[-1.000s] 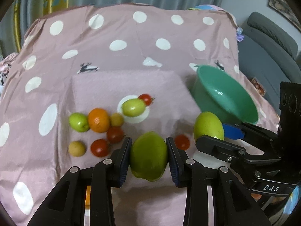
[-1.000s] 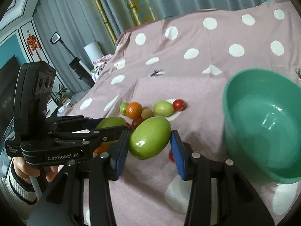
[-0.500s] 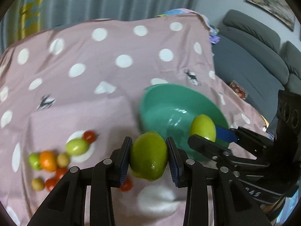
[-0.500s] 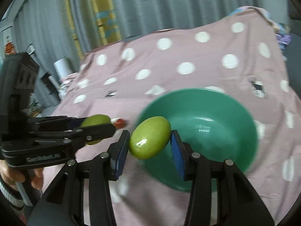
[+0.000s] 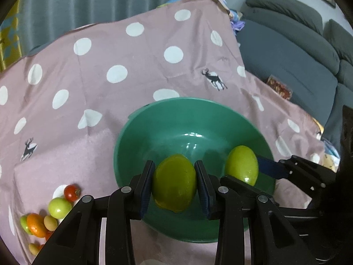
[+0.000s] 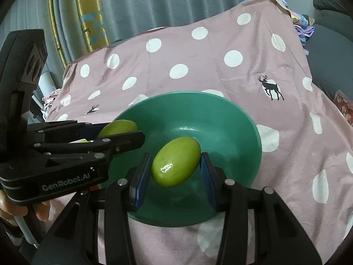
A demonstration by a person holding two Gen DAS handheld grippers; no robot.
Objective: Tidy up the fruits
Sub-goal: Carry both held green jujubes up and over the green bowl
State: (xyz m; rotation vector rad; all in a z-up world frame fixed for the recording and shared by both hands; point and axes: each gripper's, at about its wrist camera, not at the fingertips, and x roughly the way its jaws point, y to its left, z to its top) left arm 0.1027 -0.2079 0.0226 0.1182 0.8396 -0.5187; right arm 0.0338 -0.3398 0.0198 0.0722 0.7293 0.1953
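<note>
Your left gripper (image 5: 174, 184) is clamped on a green mango (image 5: 174, 183), its blue pads pressed against both sides of the fruit, which stands upright between them and hangs above the near part of the green bowl (image 5: 154, 128). Your right gripper (image 6: 175, 162) grips a second green mango (image 6: 175, 161), this one tilted, with its upper end towards the right pad; it too hangs over the inside of the bowl. In the left wrist view the right gripper comes in from the right, its mango beside yours over the bowl; in the right wrist view the left gripper enters from the left, lettered "GenRobot.AI", with part of your hand (image 6: 13, 209) showing under it at the lower left edge. The bowl holds no fruit on its floor as far as you can see, only light glinting there. It sits on a pink cloth (image 5: 99, 50) with white dots and small deer prints. Well apart to the left, in the left wrist view, lie the other fruits: a red tomato (image 5: 72, 192), a small green fruit (image 5: 59, 207), an orange (image 5: 35, 224) and some smaller yellowish ones. A grey sofa (image 5: 286, 44) stands behind on the right, and grey curtains (image 6: 176, 0) hang behind the cloth
</note>
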